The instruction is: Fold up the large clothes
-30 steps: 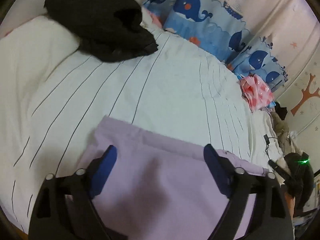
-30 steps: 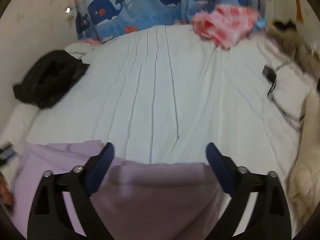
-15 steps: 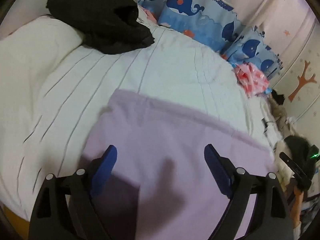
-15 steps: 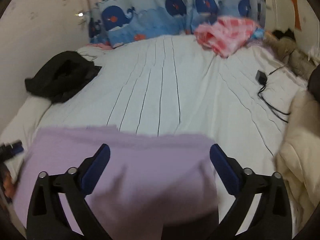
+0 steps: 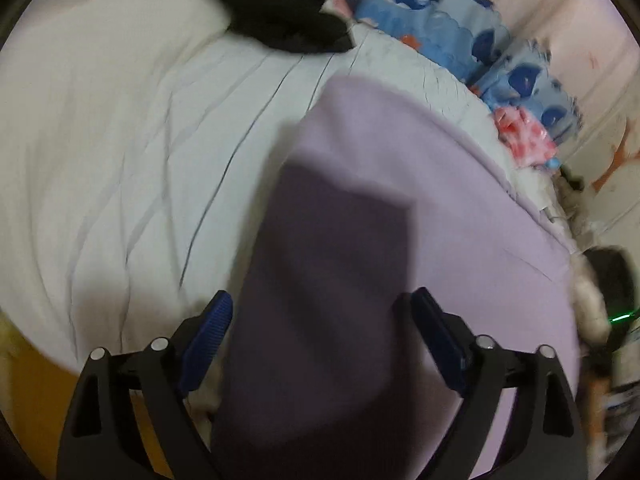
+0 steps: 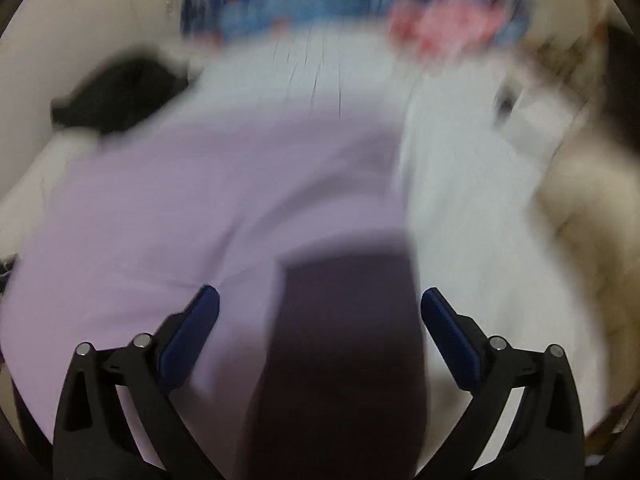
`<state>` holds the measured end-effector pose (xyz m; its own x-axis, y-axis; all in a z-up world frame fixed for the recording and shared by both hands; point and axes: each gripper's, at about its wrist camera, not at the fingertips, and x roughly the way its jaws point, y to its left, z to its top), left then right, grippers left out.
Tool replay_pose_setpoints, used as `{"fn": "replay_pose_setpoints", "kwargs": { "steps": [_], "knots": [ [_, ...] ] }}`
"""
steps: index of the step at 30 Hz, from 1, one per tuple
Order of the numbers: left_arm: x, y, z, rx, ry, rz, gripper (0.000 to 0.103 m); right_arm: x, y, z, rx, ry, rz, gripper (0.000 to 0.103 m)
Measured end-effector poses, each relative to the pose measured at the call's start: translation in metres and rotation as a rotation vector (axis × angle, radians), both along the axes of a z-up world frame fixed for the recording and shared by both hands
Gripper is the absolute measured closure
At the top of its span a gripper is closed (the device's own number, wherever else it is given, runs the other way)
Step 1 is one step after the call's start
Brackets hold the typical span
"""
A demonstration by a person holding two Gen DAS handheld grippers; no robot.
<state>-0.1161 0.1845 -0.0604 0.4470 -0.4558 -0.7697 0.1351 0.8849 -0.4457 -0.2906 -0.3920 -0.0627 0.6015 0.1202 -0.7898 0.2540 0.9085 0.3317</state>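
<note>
A large lilac garment [image 5: 420, 200] lies spread flat on the striped white bed sheet [image 5: 140, 140]. My left gripper [image 5: 320, 298] hangs just above its near part, at the garment's left edge. Its jaws are opening; the cloth lies below and between them, and the blue pads do not press on it. A dark shadow falls on the cloth ahead of the fingers. In the blurred right wrist view the same lilac garment [image 6: 200, 200] fills the left and middle. My right gripper [image 6: 319, 293] stands wide open over the garment's right edge, gripping nothing.
A black garment [image 5: 272, 12] is heaped at the bed's far left. Blue whale-print fabric [image 5: 440, 12] and a pink cloth [image 5: 524, 140] lie along the far wall. A cream blanket [image 6: 580, 208] sits at the right. The bed's orange near edge [image 5: 32, 380] shows at the lower left.
The lilac garment's far edge now lies much farther beyond both grippers' fingers and covers more of the bed. The bed's near edge has come into the left view. The right view has blurred.
</note>
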Motion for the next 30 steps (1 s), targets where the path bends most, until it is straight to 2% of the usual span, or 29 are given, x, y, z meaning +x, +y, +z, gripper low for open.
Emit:
{"fn": "replay_pose_setpoints", "kwargs": {
  "steps": [1,2,4,6,9,11,13,16,19,20,21,22,24,25,27,29,30],
  "knots": [
    [-0.009,0.018,-0.004,-0.043,0.028,0.037,0.013,-0.004,-0.004,0.001,0.062,0.005,-0.029,0.006],
    [-0.019,0.032,-0.003,-0.064,0.028,0.061,0.014,-0.013,-0.007,0.008,0.071,-0.009,-0.060,0.006],
    [-0.041,0.056,0.004,-0.079,0.000,0.095,0.013,-0.034,0.002,0.030,0.014,-0.070,-0.054,0.006],
    [-0.054,0.075,0.004,-0.118,0.015,0.111,0.013,-0.058,0.006,0.038,0.044,-0.101,-0.057,0.006],
    [-0.069,0.086,-0.014,-0.304,0.112,0.088,0.013,-0.107,-0.001,0.034,0.157,-0.121,-0.126,0.006],
    [-0.068,0.076,-0.025,-0.384,0.155,0.062,0.013,-0.138,-0.015,0.024,0.279,-0.122,-0.193,0.006],
    [-0.064,0.061,-0.034,-0.458,0.189,0.046,0.012,-0.162,-0.028,0.002,0.452,-0.121,-0.239,0.006],
    [-0.051,0.032,-0.042,-0.561,0.243,0.005,0.011,-0.165,-0.038,-0.033,0.736,-0.146,-0.241,0.006],
    [-0.044,0.008,-0.041,-0.541,0.243,0.001,0.008,-0.155,-0.047,-0.052,0.869,-0.174,-0.272,0.006],
    [-0.040,0.000,-0.040,-0.548,0.243,-0.011,0.008,-0.150,-0.047,-0.056,0.894,-0.167,-0.267,0.006],
    [-0.035,-0.005,-0.040,-0.548,0.243,-0.017,0.008,-0.143,-0.048,-0.067,0.904,-0.120,-0.277,0.006],
    [-0.031,-0.011,-0.043,-0.525,0.259,-0.008,0.008,-0.138,-0.049,-0.073,0.910,-0.102,-0.288,0.006],
    [-0.028,-0.013,-0.048,-0.536,0.284,0.023,0.008,-0.137,-0.047,-0.081,0.981,-0.128,-0.259,0.006],
    [-0.027,-0.013,-0.047,-0.540,0.279,0.029,0.011,-0.134,-0.046,-0.079,1.001,-0.164,-0.239,0.011],
    [-0.029,-0.014,-0.041,-0.542,0.243,0.026,0.024,-0.130,-0.048,-0.071,1.001,-0.221,-0.232,0.019],
    [-0.028,-0.015,-0.028,-0.511,0.200,0.014,0.040,-0.128,-0.053,-0.059,0.969,-0.264,-0.231,0.036],
    [-0.028,-0.017,-0.020,-0.504,0.175,0.002,0.049,-0.127,-0.054,-0.050,0.942,-0.283,-0.227,0.054]
  ]
}}
